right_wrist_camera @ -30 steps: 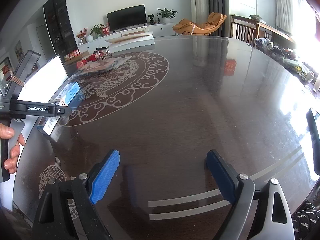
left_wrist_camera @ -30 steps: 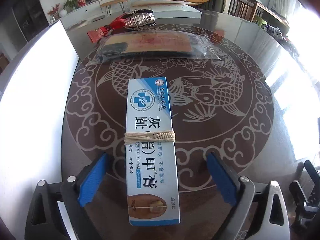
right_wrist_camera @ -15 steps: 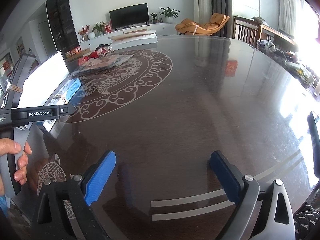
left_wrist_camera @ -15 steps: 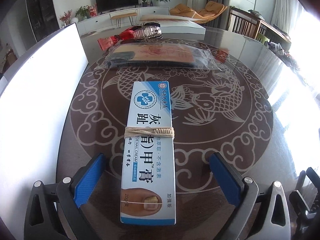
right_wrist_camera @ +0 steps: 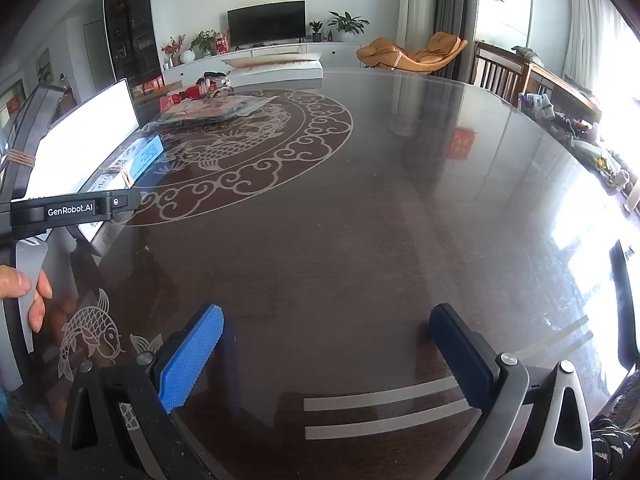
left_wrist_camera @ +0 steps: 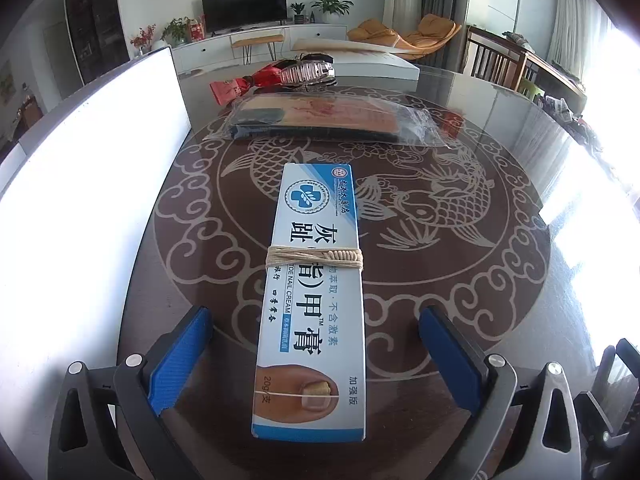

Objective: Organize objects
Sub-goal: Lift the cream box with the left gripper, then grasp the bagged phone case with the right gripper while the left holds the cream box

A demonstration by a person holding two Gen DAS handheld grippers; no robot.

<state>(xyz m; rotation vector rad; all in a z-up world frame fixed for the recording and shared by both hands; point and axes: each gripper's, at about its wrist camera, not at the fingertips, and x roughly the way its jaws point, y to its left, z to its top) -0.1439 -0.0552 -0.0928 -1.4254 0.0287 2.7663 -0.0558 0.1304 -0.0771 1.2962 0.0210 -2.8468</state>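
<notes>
A long blue-and-white nail cream box (left_wrist_camera: 314, 292) with string tied round its middle lies flat on the dark table, pointing away from me. My left gripper (left_wrist_camera: 314, 344) is open, its blue pads on either side of the box's near half without touching it. The box also shows at the left of the right wrist view (right_wrist_camera: 136, 158), partly hidden behind the left gripper's body (right_wrist_camera: 68, 210). My right gripper (right_wrist_camera: 326, 344) is open and empty over bare table.
A clear-wrapped flat packet (left_wrist_camera: 332, 120) lies beyond the box. Behind it are a red packet (left_wrist_camera: 240, 84) and a clear hair clip (left_wrist_camera: 308, 74). A white board (left_wrist_camera: 88, 176) stands along the table's left side. The round table (right_wrist_camera: 400, 220) stretches right.
The left gripper has tilted up and drawn back a little, so more of the room shows and the box sits further forward between the pads. The right gripper has barely moved.
</notes>
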